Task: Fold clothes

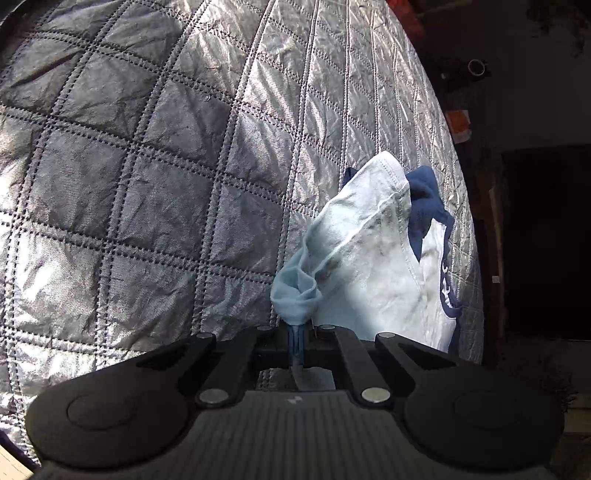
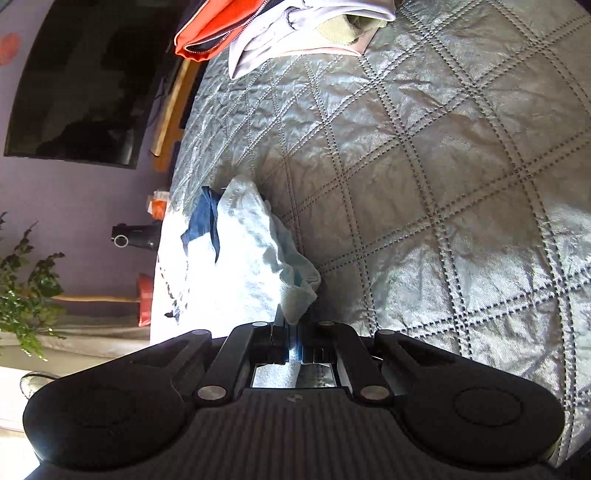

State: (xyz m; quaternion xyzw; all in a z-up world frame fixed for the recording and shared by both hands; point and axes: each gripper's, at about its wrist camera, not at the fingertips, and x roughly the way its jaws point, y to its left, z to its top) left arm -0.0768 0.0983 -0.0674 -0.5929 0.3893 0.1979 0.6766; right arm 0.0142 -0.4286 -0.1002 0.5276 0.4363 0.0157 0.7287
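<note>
We hold a gripper in each hand over a bed spread with a silvery grey quilted cover (image 1: 147,177), stitched in a diamond grid. Our left gripper (image 1: 297,338) is clamped tight on a bunched fold of a pale blue and white shirt (image 1: 373,258); the cloth is gathered into a small knot just beyond the jaws and a thin strip of it runs down between them. From there the shirt fans out to the right of the left wrist view, lying near the edge of the bed, with a dark blue collar or trim (image 1: 424,199) showing at its far side and dark blue printing along its right edge. Our right gripper (image 2: 293,341) is likewise pinched shut on another edge of the same shirt (image 2: 251,254), which rises from the jaws and spreads to the left in the right wrist view, brightly lit by sun. At the far end of the cover lies a heap of other clothes (image 2: 295,40), with an orange garment (image 2: 218,29) beside it. Off the bed we see a dark screen (image 2: 85,85) on a purple wall and a leafy plant (image 2: 26,291)
</note>
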